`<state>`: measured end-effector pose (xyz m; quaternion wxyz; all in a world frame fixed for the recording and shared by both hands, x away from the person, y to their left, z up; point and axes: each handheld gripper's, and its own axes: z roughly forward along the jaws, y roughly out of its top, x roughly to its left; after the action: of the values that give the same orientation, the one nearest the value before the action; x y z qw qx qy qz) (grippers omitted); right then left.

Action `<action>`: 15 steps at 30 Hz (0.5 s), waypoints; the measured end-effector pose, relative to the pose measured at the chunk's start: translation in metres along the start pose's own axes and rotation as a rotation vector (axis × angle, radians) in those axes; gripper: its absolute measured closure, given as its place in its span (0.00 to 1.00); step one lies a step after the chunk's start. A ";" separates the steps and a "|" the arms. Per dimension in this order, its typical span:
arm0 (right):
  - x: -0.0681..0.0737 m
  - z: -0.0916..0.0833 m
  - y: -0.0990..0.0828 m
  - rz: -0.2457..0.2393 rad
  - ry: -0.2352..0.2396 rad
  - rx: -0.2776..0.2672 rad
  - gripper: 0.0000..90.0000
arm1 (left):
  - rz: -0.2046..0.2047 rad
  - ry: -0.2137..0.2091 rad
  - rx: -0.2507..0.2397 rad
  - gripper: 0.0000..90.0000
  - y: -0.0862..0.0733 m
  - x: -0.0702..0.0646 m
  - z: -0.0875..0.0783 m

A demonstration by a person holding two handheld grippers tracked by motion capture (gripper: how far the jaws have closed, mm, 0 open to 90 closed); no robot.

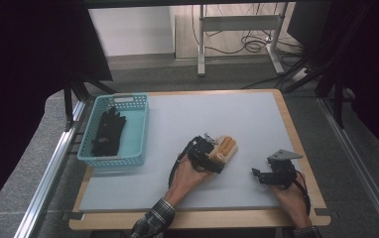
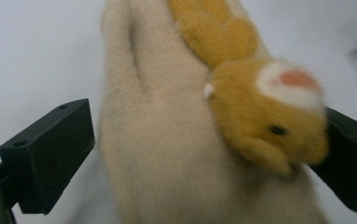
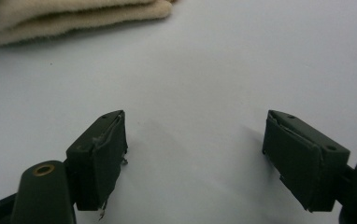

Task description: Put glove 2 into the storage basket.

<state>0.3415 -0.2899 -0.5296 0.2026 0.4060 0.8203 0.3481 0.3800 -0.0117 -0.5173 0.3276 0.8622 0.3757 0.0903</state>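
Teal basket (image 1: pixel 114 130) is sitting at the frame's left with a black glove (image 1: pixel 108 132) lying inside. Near the centre, the left gripper (image 1: pixel 216 157) is straddling a beige mitten (image 2: pixel 167 140), jaws wide and not yet pinching. At lower right, the right gripper (image 1: pixel 255 173) is resting wide apart over bare table (image 1: pixel 187 119). Closing now, I think, risks catching only fuzz, letting the mitten slip.

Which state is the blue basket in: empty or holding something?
Holding something: a black glove lies inside the blue basket.
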 end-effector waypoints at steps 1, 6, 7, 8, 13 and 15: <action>0.000 0.000 0.000 0.001 0.000 0.000 0.24 | 0.003 -0.003 0.004 0.01 0.001 -0.002 0.002; 0.000 0.000 0.000 0.001 0.000 0.000 0.24 | 0.057 0.055 0.042 0.01 0.003 -0.012 0.009; 0.000 0.000 0.000 0.001 0.000 0.000 0.24 | 0.057 0.059 0.047 0.02 0.003 -0.012 0.010; 0.000 0.000 0.000 0.001 0.000 0.000 0.24 | 0.061 0.068 0.054 0.02 0.003 -0.012 0.011; 0.000 0.000 0.000 0.000 -0.001 0.000 0.24 | 0.057 0.023 0.073 0.20 0.005 -0.008 0.011; 0.000 0.000 0.000 0.000 -0.001 0.000 0.24 | 0.063 0.018 0.075 0.28 0.006 -0.007 0.010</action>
<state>0.3414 -0.2898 -0.5297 0.2028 0.4063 0.8202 0.3480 0.3825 -0.0246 -0.5206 0.2886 0.8844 0.3545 0.0944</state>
